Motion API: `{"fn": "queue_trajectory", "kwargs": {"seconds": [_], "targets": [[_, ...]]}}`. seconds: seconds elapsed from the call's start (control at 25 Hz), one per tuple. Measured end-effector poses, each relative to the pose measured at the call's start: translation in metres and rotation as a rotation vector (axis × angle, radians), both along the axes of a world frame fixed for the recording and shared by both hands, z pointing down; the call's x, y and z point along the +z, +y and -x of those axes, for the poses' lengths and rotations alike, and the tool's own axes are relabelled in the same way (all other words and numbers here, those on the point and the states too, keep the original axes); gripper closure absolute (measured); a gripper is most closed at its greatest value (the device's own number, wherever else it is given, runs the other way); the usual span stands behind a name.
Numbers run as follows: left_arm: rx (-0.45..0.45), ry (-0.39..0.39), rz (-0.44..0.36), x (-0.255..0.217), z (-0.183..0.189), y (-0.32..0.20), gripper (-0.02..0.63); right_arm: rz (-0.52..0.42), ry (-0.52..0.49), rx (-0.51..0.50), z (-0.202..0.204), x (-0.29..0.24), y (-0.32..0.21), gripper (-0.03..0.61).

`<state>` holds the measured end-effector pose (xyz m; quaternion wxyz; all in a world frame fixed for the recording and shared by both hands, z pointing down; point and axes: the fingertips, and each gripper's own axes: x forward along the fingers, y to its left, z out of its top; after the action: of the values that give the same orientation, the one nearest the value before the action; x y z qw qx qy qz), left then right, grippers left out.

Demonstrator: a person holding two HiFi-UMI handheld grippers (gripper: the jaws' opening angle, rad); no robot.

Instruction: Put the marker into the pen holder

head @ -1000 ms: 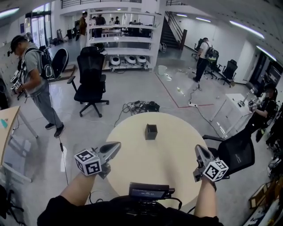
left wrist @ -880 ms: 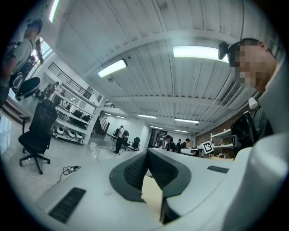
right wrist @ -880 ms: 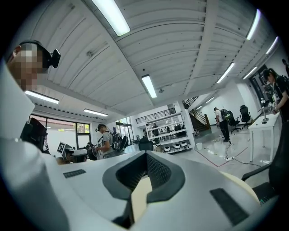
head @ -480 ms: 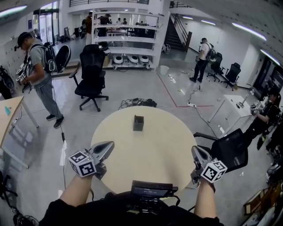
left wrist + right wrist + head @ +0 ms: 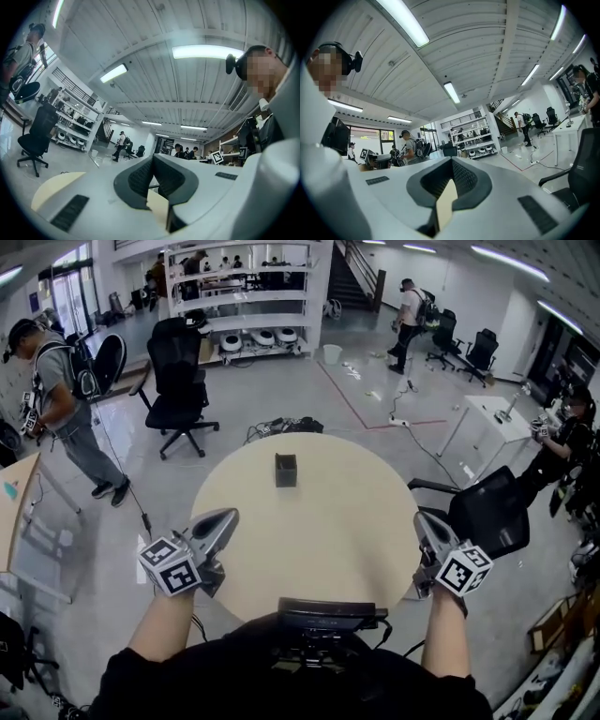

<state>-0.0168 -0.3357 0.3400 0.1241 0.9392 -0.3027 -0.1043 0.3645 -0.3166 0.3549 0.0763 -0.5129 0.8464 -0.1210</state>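
**Pen holder alone on the desk, both grippers closed and empty**

The pen holder (image 5: 286, 470), a small black box, stands upright on the far half of the round desk (image 5: 319, 540), a little left of its middle, with bare top all around it.

Nearer in, the left gripper (image 5: 228, 516) hangs over the desk's left edge and points up toward the holder, well apart from it. In the left gripper view its fingers (image 5: 140, 176) are pressed together with nothing between them. Its marker cube (image 5: 171, 565) sits out past the rim, over the floor.

On the other side, the right gripper (image 5: 423, 517) is at the desk's right edge, also well apart from the holder. Its fingers (image 5: 461, 180) meet tip to tip, and again nothing is held.

Beyond the desk, a black chair (image 5: 487, 517) sits just beside its right edge. A second black chair (image 5: 178, 381) stands on the open floor at the back left. A tangle of cables (image 5: 281, 427) lies past the far rim. A person (image 5: 56, 399) with a backpack stands at the left, and white shelves (image 5: 253, 296) close off the back.
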Motion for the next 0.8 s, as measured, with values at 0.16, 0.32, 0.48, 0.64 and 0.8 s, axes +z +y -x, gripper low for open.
{"fn": "queue_trajectory", "kwargs": {"seconds": [0.16,0.32,0.48,0.64,0.8], "targets": [[0.012,-0.012,-0.010,-0.007,0.011,-0.006,0.614,-0.009,0.002,0.010,0.013,-0.007,-0.005,0.577],[0.012,-0.016,0.000,-0.004,0.019,-0.010,0.614,0.002,0.012,0.008,0.020,-0.003,-0.009,0.577],[0.013,-0.013,0.004,-0.002,0.020,-0.011,0.614,0.005,0.016,0.007,0.022,-0.002,-0.011,0.577],[0.016,-0.013,0.009,0.003,0.020,-0.011,0.614,0.005,0.023,-0.002,0.026,0.001,-0.014,0.577],[0.012,-0.009,0.009,0.005,0.026,-0.012,0.614,0.005,0.025,-0.008,0.031,0.003,-0.016,0.577]]}}
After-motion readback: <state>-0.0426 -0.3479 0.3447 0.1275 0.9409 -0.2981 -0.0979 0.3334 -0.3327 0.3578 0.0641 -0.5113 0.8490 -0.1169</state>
